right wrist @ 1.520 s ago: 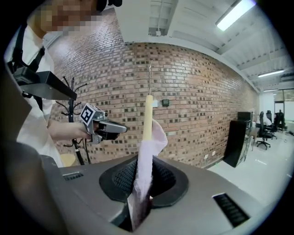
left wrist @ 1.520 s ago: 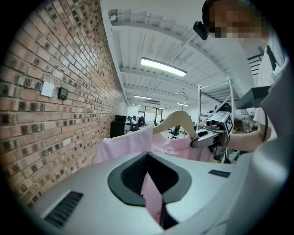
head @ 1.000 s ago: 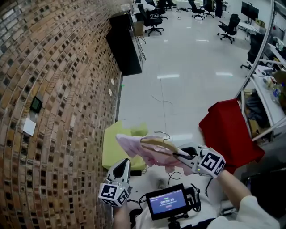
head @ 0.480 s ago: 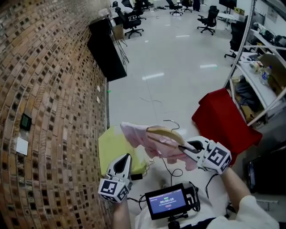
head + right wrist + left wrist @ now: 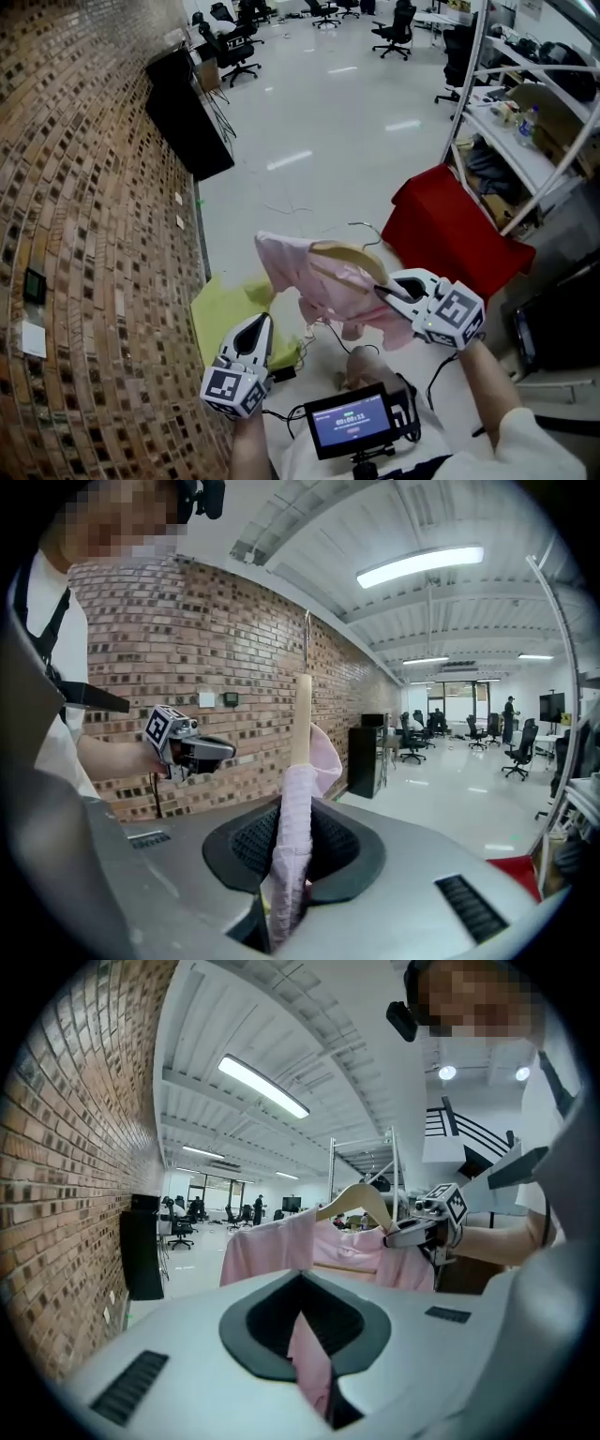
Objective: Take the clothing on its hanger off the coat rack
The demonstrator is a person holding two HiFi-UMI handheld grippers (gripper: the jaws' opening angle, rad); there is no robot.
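Note:
A pink garment hangs on a wooden hanger in mid-air in front of me. My right gripper is shut on the hanger's right end, with pink cloth pinched between the jaws; the hanger arm stands straight up from them. My left gripper is lower left of the garment, apart from it, its tips together. In the left gripper view the garment, the hanger and the right gripper lie ahead, and a thin strip of pink shows in the slit of my own jaws.
A brick wall runs along the left, with a black cabinet against it. A yellow-green cloth lies on the floor below the left gripper. A red cloth hangs by metal shelving on the right. A small screen sits at my chest.
The view has swung, so the shelving and red cloth now sit further in from the right. The right gripper has carried the hanger and garment slightly up the picture. The left gripper has barely shifted.

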